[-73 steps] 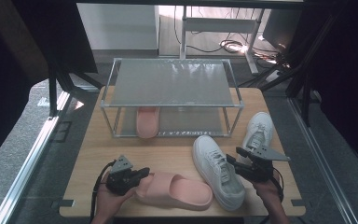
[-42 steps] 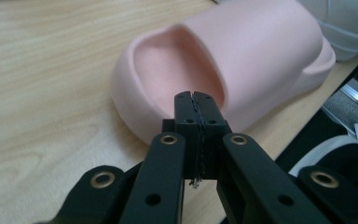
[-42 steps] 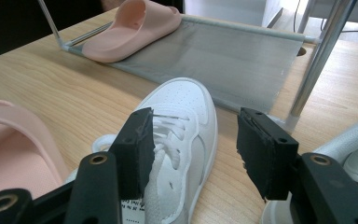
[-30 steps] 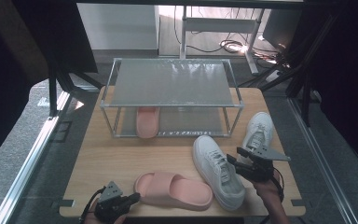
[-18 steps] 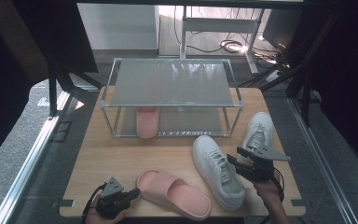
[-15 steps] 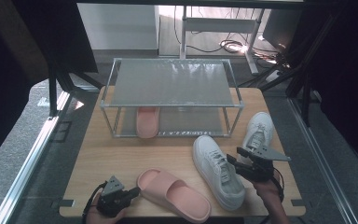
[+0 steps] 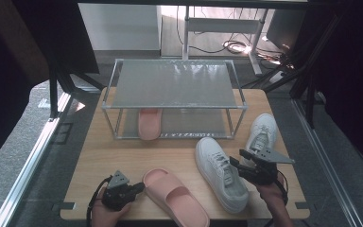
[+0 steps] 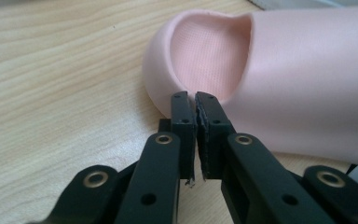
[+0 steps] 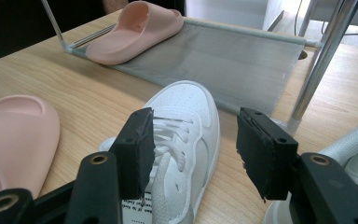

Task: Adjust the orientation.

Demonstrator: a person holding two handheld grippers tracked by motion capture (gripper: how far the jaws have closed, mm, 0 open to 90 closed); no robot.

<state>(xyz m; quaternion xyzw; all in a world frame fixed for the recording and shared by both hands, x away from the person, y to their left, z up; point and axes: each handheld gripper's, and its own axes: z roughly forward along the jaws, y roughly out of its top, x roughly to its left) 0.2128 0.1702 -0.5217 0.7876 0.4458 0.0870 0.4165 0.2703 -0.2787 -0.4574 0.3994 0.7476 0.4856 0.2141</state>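
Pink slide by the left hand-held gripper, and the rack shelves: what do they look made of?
Slide: looks like soft moulded foam or rubber, matte; one seamless piece with a fine-textured footbed. Rack: seemingly metal tubing, shiny, with grey mesh-like shelves, perhaps fabric; the weave shows in the right gripper view.

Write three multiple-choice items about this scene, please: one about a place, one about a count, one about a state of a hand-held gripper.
1. Where does the second pink slipper lie?
A. on the rack's top shelf
B. on the rack's lower shelf
C. on the floor

2. How many white sneakers are on the table?
A. one
B. two
C. three

3. How do the jaws of the right hand-held gripper stand?
A. apart
B. closed on a lace
C. closed on a slipper

Answers: 1 B, it rests on the grey lower shelf of the rack. 2 B, one sneaker lies before the gripper, another beside it. 3 A, a wide gap shows between them.
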